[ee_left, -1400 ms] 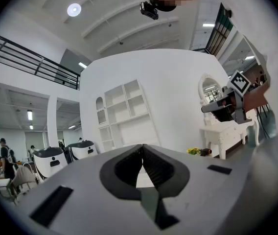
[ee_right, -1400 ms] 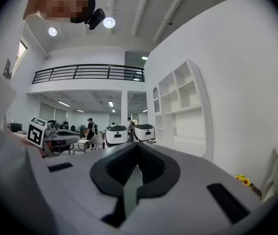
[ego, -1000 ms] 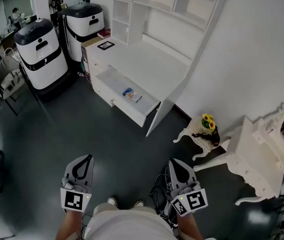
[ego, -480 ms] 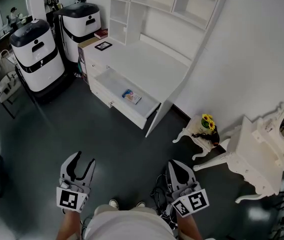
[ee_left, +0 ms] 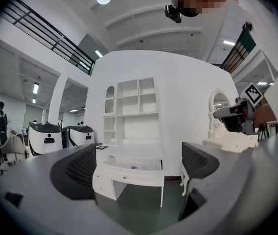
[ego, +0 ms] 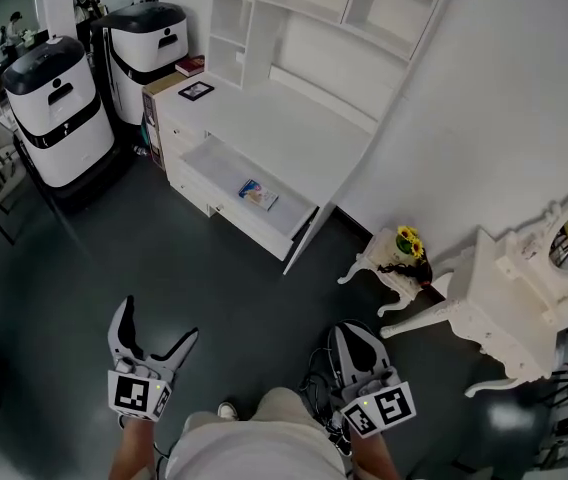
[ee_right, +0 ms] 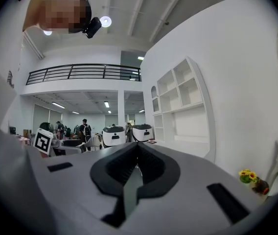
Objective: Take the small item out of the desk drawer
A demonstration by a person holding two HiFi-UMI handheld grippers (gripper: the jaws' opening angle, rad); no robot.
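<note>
Head view: a white table with shelves above it stands against the wall, well apart from the person. Its drawer is pulled out from the front edge. The small item, a flat pack with blue and orange print, lies on the drawer's floor about midway along it. A framed picture rests near the table's left end. Two white-and-black machines stand on the dark floor beyond that end. Low in the view, the left gripper is held over the floor with its jaws spread wide and still opening, nothing between them. The right gripper is beside it with its jaws together. To the right stand a little stand with yellow flowers and a white dressing table.

Left gripper view: the left gripper points at the table. Its two dark pads stand far apart and are opening, and only air is between them. Through the gap the drawer shows, with the small item as a faint speck inside. The right gripper shows at the right edge.

Right gripper view: the right gripper has its jaws pressed together on nothing. Past them are the two machines, the shelves and the flowers. The left gripper shows at the left.
</note>
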